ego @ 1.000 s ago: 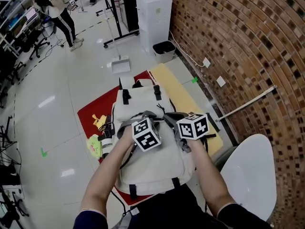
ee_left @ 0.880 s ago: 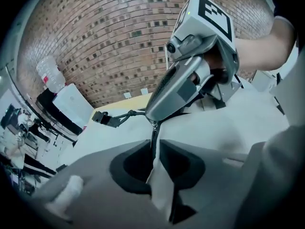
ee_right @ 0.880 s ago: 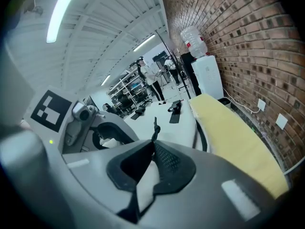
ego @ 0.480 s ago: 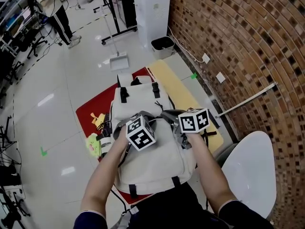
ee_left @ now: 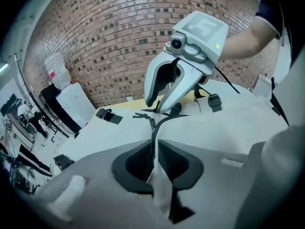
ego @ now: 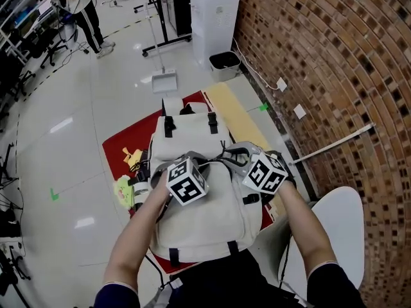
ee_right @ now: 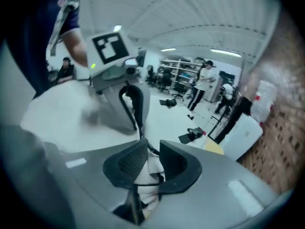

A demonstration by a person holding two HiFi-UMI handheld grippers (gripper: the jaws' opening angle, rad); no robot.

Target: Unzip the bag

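Our left claw (ee_left: 155, 168) is clenched on a fold of the white backpack (ego: 192, 130), right by its zipper (ee_left: 153, 128). Our right claw (ee_right: 148, 163) is opening, with backpack fabric loose between its jaws. The backpack lies flat on the red mat (ego: 125, 143).

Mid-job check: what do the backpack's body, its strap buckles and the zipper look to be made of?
Backpack: off-white matte cloth, likely canvas or nylon; it creases and folds softly.
Strap buckles: black and rigid-looking, probably moulded plastic.
Zipper: dark tape and slider; too small to tell whether metal or plastic.
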